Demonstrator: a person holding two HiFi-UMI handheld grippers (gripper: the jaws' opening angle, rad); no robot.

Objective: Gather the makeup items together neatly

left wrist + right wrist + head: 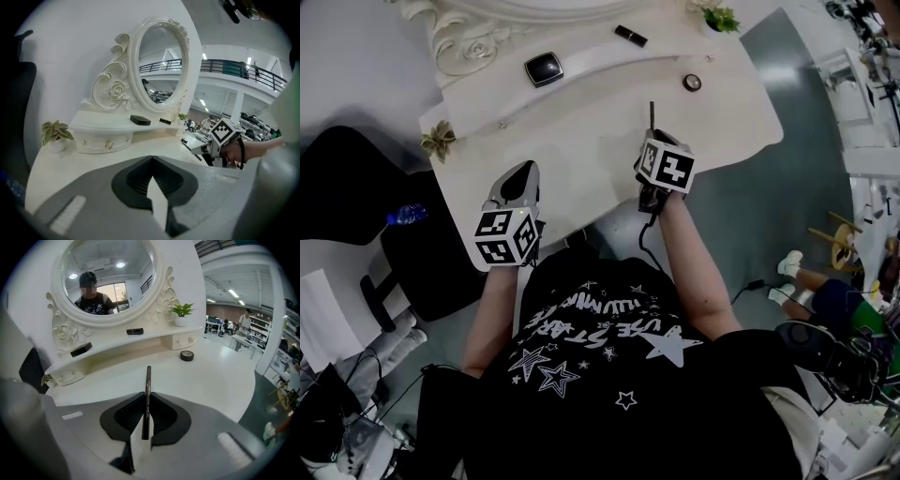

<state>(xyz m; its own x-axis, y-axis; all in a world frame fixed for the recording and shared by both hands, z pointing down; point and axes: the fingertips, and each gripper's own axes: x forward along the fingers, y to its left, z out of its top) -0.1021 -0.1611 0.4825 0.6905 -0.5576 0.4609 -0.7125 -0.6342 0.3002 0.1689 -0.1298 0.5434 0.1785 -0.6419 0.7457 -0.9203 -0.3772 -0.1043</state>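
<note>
At a white vanity table (581, 141) with an ornate oval mirror (159, 65) and a raised white shelf (117, 345), a person works two handheld grippers. The right gripper (146, 399) pinches a thin dark makeup pencil (148, 378), which juts forward over the table top toward the shelf. The left gripper (151, 158) hangs at the near edge with its jaws pressed together on nothing.

The pickup looks done and the carry seems to be in hand. The next move likely calls for laying the pencil square beside the other items, which lie scattered. A black square compact (544, 67) and a short black tube (630, 36) rest well apart on the shelf, and a small round black pot (692, 82) sits lidded on the lower top.

The shelf's drawer (105, 143) is closed, so its contents are unseen. Two small white planters (721, 18) (438, 141) hold green sprigs.
</note>
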